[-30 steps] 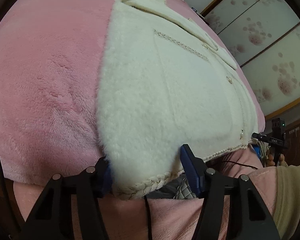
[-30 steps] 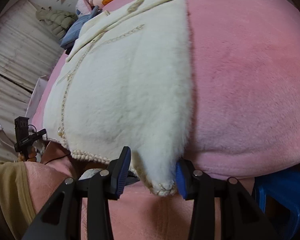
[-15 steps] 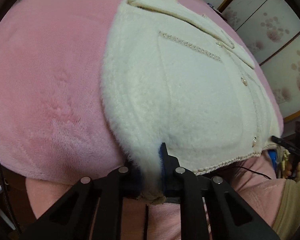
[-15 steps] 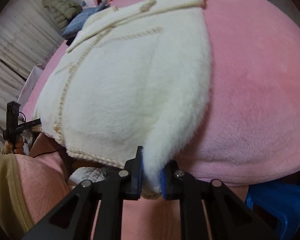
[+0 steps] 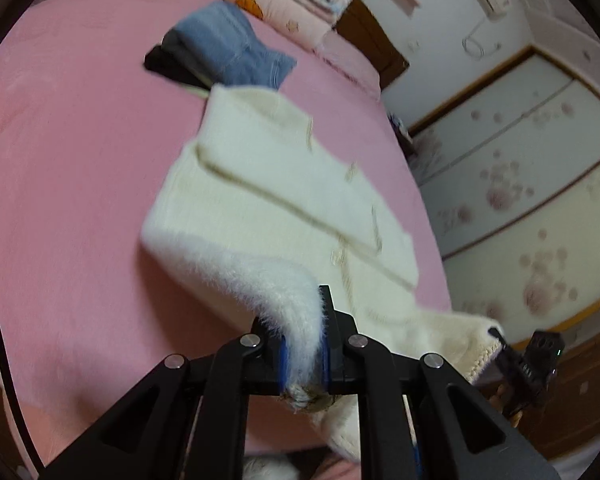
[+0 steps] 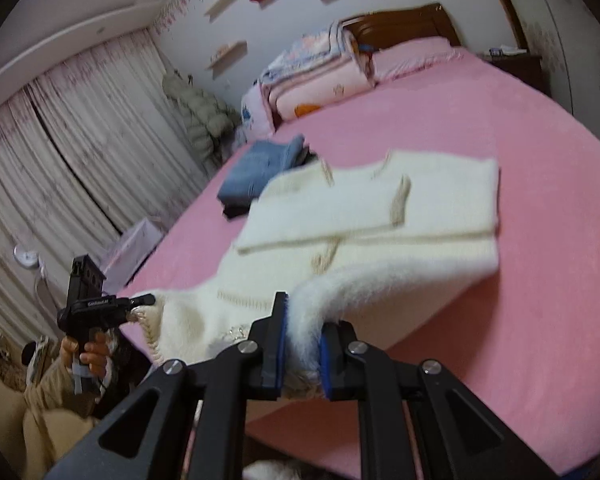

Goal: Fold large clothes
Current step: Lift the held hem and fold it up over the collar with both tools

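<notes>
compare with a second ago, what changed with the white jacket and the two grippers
Both grippers closed on the white fuzzy jacket's bottom hem: the left gripper and the right gripper each clamp a corner now, where before the jaws stood open around them. Both have lifted the hem off the pink bed. The collar end still lies flat, and the folded jeans are unmoved.

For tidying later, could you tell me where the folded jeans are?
The folded jeans lie on the pink bed, just beyond the cream coat's far end, toward the curtains.
</notes>
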Demonstrator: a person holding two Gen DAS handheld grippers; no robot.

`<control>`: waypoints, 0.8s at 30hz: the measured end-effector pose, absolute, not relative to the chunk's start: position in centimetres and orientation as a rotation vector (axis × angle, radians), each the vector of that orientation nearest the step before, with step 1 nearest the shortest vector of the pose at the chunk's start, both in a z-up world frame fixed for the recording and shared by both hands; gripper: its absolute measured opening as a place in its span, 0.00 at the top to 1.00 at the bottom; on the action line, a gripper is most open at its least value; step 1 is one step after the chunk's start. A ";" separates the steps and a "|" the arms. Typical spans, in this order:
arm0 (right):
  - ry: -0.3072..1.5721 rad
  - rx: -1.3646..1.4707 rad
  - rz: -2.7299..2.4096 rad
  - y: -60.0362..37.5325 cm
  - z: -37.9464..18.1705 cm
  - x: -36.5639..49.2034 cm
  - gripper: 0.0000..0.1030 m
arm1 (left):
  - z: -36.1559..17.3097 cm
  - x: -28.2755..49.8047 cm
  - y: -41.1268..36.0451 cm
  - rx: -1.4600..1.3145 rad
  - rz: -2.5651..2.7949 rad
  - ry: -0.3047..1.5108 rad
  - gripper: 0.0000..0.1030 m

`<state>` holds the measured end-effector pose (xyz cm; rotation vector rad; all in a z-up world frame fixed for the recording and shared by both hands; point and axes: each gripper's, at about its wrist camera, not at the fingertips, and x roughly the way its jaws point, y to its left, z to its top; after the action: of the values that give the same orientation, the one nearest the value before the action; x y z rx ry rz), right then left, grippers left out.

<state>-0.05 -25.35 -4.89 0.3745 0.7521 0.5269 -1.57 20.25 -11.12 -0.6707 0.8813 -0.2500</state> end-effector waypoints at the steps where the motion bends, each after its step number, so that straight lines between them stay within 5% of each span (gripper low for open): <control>1: 0.739 0.393 0.517 -25.7 -4.5 1.3 0.88 | -10.5 0.2 20.4 -0.686 -0.226 0.858 0.91; 13: 0.822 0.634 0.116 -30.8 -11.8 18.8 0.88 | -16.5 17.1 22.6 -0.713 0.056 0.881 0.90; 19: 1.069 0.713 0.070 -31.5 -19.0 22.7 0.81 | -20.0 19.9 23.4 -0.699 0.033 0.995 0.80; 24: 0.985 0.675 0.124 -33.1 -17.2 21.5 0.68 | -18.8 19.4 24.6 -0.651 -0.053 0.954 0.70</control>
<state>21.49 -33.10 -17.21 0.6748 0.9853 0.1235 19.42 24.61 -18.78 -0.6506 0.9539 -0.0526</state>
